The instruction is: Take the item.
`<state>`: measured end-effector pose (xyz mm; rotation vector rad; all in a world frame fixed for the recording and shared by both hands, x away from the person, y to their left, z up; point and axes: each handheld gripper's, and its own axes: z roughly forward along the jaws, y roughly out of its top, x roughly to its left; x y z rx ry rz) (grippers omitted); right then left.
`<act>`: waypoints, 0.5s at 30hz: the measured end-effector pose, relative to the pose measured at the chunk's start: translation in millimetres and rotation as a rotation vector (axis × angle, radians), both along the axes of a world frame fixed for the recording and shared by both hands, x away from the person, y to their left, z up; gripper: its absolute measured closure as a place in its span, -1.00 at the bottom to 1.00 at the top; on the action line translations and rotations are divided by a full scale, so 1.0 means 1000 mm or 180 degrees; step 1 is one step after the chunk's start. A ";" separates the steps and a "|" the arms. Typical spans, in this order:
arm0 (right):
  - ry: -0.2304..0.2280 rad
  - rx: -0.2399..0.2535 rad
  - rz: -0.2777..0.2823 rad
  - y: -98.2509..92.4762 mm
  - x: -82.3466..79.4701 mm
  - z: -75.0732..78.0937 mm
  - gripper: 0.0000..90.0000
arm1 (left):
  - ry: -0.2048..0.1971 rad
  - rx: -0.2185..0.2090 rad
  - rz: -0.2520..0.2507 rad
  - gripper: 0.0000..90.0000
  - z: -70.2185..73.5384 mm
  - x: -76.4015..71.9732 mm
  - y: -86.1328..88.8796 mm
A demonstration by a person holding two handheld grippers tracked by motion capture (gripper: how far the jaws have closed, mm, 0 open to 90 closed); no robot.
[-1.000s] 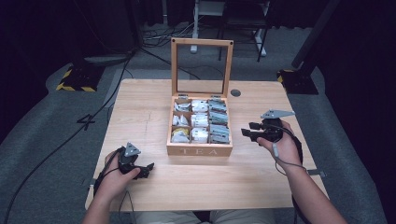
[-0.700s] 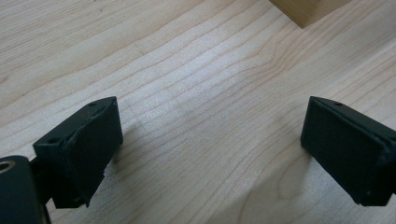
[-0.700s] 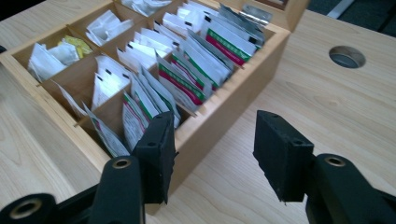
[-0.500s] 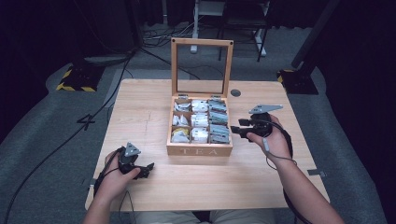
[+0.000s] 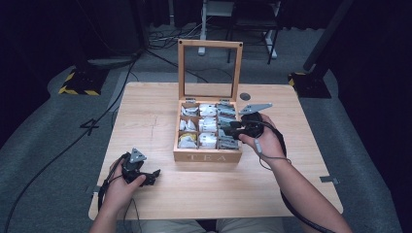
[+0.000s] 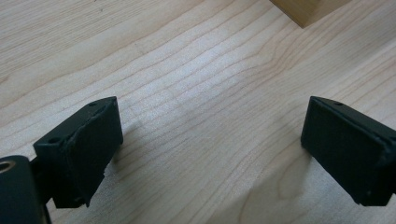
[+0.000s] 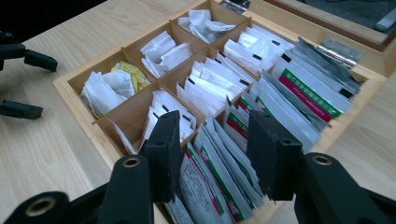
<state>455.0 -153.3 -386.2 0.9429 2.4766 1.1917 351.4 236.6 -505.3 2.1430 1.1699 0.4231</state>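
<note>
Open wooden tea box (image 5: 208, 155) with upright glass-paned lid sits mid-table. Near the front-left corner, the left gripper (image 5: 151, 175) rests, jaws wide apart over bare wood. At the box's right compartments, the right gripper (image 7: 215, 151) has been closing, jaws straddling white sachets (image 7: 219, 175), not yet pinching.

Left gripper (image 5: 151, 175) wide open; right gripper (image 5: 232, 130) half-closed

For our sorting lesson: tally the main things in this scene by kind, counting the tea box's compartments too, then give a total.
Grippers: 2, left gripper and right gripper
Tea boxes: 1, the tea box
Compartments in it: 9
Tables: 1, the table
Total: 13
</note>
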 end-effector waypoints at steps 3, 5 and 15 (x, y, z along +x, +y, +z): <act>0.0012 -0.0012 0.0028 0.005 0.001 -0.001 0.27 | -0.0001 -0.0002 -0.0001 -0.86 0.000 0.000 0.000; 0.0043 -0.0021 0.0074 0.013 0.002 -0.003 0.28 | -0.0010 0.0013 -0.0013 -0.87 0.000 0.001 0.001; 0.0180 -0.0051 0.0180 0.034 0.005 -0.009 0.37 | 0.0011 0.0022 -0.0018 -0.89 0.000 0.001 0.000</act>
